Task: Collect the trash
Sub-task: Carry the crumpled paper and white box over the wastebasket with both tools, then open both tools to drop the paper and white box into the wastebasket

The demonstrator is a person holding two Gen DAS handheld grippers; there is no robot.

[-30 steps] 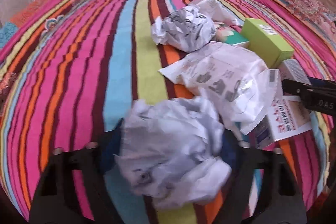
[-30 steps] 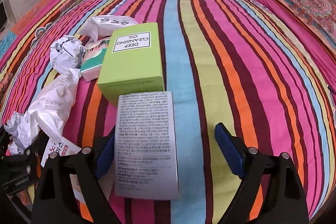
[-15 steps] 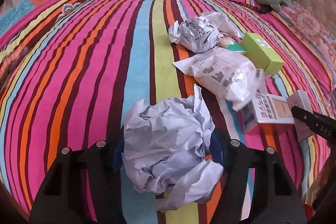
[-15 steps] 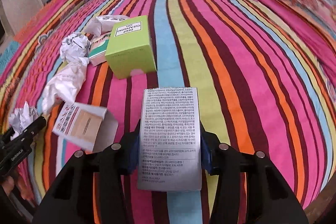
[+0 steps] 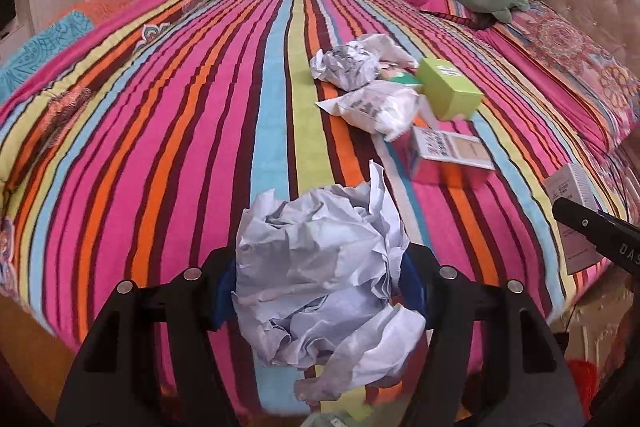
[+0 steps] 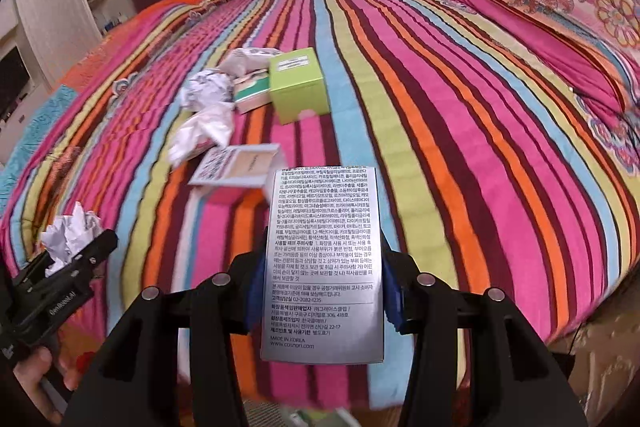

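1. While both tools hung above the near edge of the striped bed (image 5: 200,131), the left gripper (image 5: 320,283) was clamped on a crumpled paper ball (image 5: 320,275).
2. The right gripper (image 6: 320,291) pinched a grey printed carton (image 6: 324,263), its long axis pointing away along the fingers.
3. Remaining trash lay farther in: a pink box (image 5: 448,163) nearest, a green box (image 5: 448,91) and wrapper (image 5: 376,107) beyond, roughly between both tools.

- We are reading "MADE IN KOREA", "www.cosnori.com" and "02-2082-1235" under dense Korean print on the grey box (image 6: 323,263).
- We are seeing "DAS" on the right tool (image 5: 596,237).
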